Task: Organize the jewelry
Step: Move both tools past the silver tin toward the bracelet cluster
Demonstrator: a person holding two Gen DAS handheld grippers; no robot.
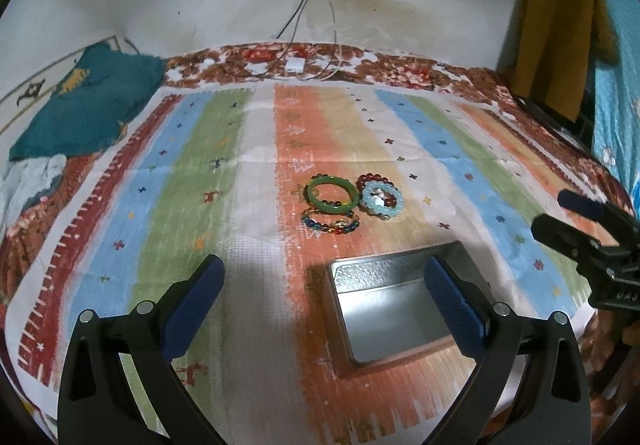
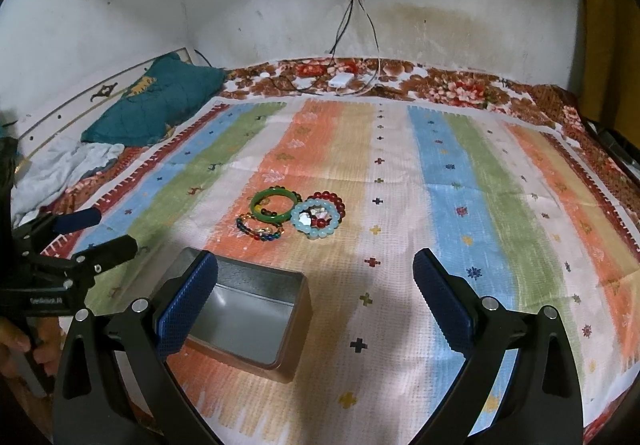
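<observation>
Several bracelets lie bunched on a striped mat: a green bangle (image 1: 332, 200) (image 2: 274, 204), a pale blue bead bracelet (image 1: 381, 199) (image 2: 316, 221) over a dark red bead one (image 1: 370, 179) (image 2: 332, 198), and a multicoloured bead bracelet (image 1: 330, 226) (image 2: 260, 231). An open empty metal tin (image 1: 390, 309) (image 2: 248, 315) sits nearer than them. My left gripper (image 1: 324, 285) is open and empty above the mat, its right finger over the tin. My right gripper (image 2: 316, 285) is open and empty, its left finger over the tin.
The striped mat (image 1: 224, 173) lies on a floral bedspread (image 2: 460, 85). A teal pillow (image 1: 84, 105) and pale cloth (image 2: 60, 169) lie at the left. A white charger (image 2: 340, 80) and cables run to a wall socket. Hanging cloths (image 1: 560, 25) are at the right.
</observation>
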